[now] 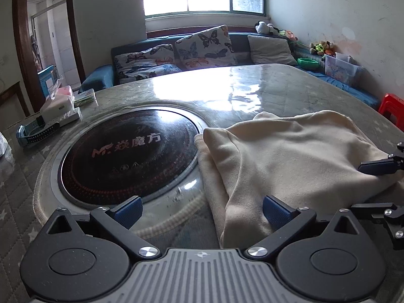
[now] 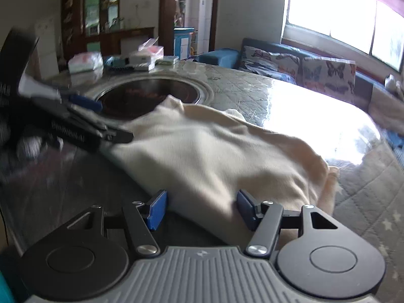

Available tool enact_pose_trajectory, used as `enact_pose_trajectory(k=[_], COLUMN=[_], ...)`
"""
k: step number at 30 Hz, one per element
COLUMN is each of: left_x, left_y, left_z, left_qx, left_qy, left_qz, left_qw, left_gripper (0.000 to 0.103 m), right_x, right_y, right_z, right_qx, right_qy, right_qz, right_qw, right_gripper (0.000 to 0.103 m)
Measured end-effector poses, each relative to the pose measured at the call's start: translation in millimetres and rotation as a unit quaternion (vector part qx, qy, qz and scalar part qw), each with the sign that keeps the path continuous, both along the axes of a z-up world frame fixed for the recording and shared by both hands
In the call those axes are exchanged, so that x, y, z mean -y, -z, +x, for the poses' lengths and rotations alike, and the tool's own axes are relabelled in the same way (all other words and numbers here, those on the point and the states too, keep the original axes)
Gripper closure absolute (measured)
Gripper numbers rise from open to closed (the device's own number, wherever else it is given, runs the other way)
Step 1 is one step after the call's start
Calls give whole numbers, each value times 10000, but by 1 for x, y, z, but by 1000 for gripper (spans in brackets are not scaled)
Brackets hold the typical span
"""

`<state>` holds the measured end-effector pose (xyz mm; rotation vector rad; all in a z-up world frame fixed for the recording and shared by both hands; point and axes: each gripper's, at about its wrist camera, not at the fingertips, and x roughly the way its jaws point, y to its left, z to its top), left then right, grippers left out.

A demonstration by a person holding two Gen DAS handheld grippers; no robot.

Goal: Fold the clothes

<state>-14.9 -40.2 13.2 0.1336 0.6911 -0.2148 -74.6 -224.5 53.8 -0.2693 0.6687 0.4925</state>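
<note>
- Left tool (image 1: 202,212) tilts down, jaws wide apart and gripping nothing, the cream garment (image 1: 290,156) hiding its right pad's tip.
- Right tool (image 2: 199,209) also gapes around the blurred cloth edge; contact is unclear.
- The garment lies bunched on the table (image 1: 252,85), overlapping the round cooktop (image 1: 126,151).

Ahead of my left claw (image 1: 202,210) the round cooktop (image 1: 126,151) sits flush in the worktop (image 1: 252,85), so I can pass over it. The cream garment (image 1: 290,151) heaps up on the right side. Far left, tissue boxes (image 1: 60,106) and a watch (image 1: 35,133) crowd the edge. Beyond the garment the glossy surface lies open towards the sofa (image 1: 176,50).
</note>
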Motion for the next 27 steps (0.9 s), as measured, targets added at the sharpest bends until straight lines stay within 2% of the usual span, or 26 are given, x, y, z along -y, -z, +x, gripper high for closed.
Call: enact_pose_trajectory(k=[4,8,11,13,18,24,27], left_x=[2,4,5,6,6,14,16], left_y=[-1,-9,-16,-18,-20,-16,-12], left_z=[-16,-22,-18,-14,-1,19,24], left_qx=[17,141,209,210,193,119,57], left_qy=[173,165,127,53,-78,-172,-243], left_qz=[34,103,8,-8,-58,-55,-29], left_qw=[9998,9997,9997,9998,9998,9998,9997], left_gripper=[0,0,0,0,0,0,0], right_x=[9,29,51,65,76,72,71], right_y=[-4,-17,-24,-15,-13,-35,-34], right_z=[-20,-29,-27,-23,-26,3,28], right_qx=[-71,-93,-134,-389,-414,-65,-90], right_qy=[-112,67,483,701,679,723,750], right_qz=[31,393,814,1040,1136,1099,1136], right_qw=[9999,9992,9954,9913,9903,9913,9907], right_gripper=[41,41,41,41,41,41,41])
